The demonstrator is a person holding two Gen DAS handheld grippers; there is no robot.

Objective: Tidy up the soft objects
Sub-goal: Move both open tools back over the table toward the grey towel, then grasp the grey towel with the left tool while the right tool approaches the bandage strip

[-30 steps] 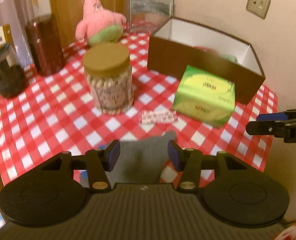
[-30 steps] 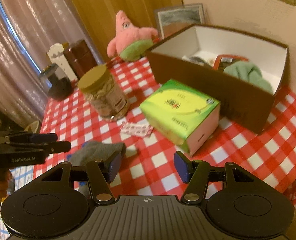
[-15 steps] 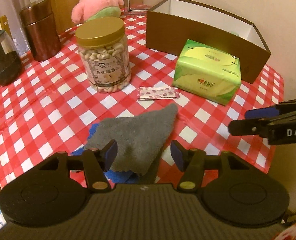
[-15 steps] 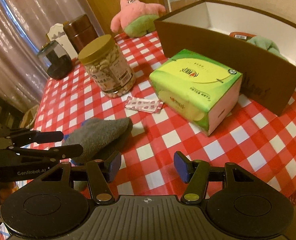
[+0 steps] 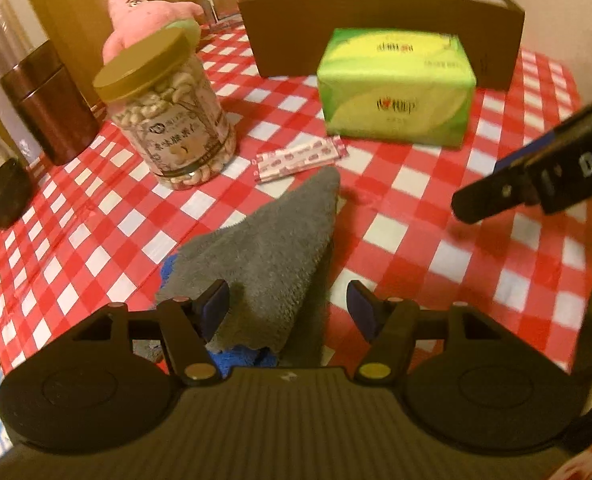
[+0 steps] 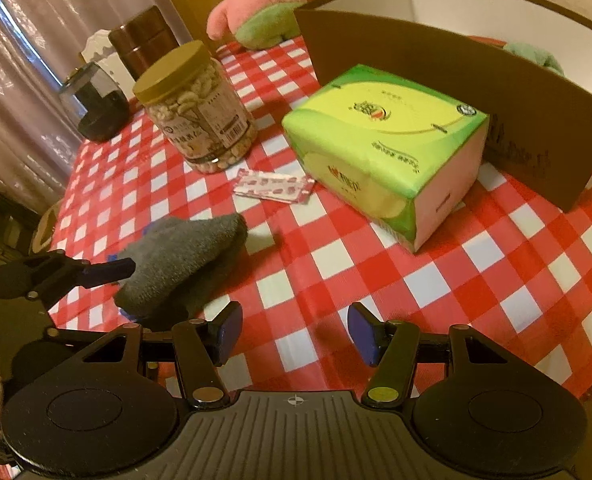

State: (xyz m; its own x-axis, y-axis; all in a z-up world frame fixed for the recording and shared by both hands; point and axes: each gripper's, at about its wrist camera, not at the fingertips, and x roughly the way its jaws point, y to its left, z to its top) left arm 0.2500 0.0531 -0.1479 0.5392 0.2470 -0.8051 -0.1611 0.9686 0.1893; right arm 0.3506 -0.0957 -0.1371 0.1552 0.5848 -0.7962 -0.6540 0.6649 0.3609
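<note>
The gray cloth [image 5: 264, 256] lies low in the middle of the left view, on the red and white tabletop [image 5: 435, 248], with a bit of blue cloth [image 5: 240, 358] peeking out from under it. The left tongs [image 5: 288, 308] are spread wide, with the near end of the gray cloth between them, and they are not pinching it yet. The right tongs [image 6: 294, 330] are spread wide too and hold nothing; they sit over bare checks at the bottom of the right view. If the left tongs close now, they may catch only the thin top layer, and the cloth could slip out and flop back down. They might also grab the blue cloth along with the gray one, so two things come up when only one is wanted. The small packet [image 5: 299, 158] lies just beside the far tip of the cloth, in the middle of the frame, so a drag could push it away. The jar [image 5: 168, 108] at the left and the green tissue pack [image 5: 395, 84] at the upper right stand on the way to the brown box [image 5: 375, 12] at the top, and a swinging cloth could bump them.
</note>
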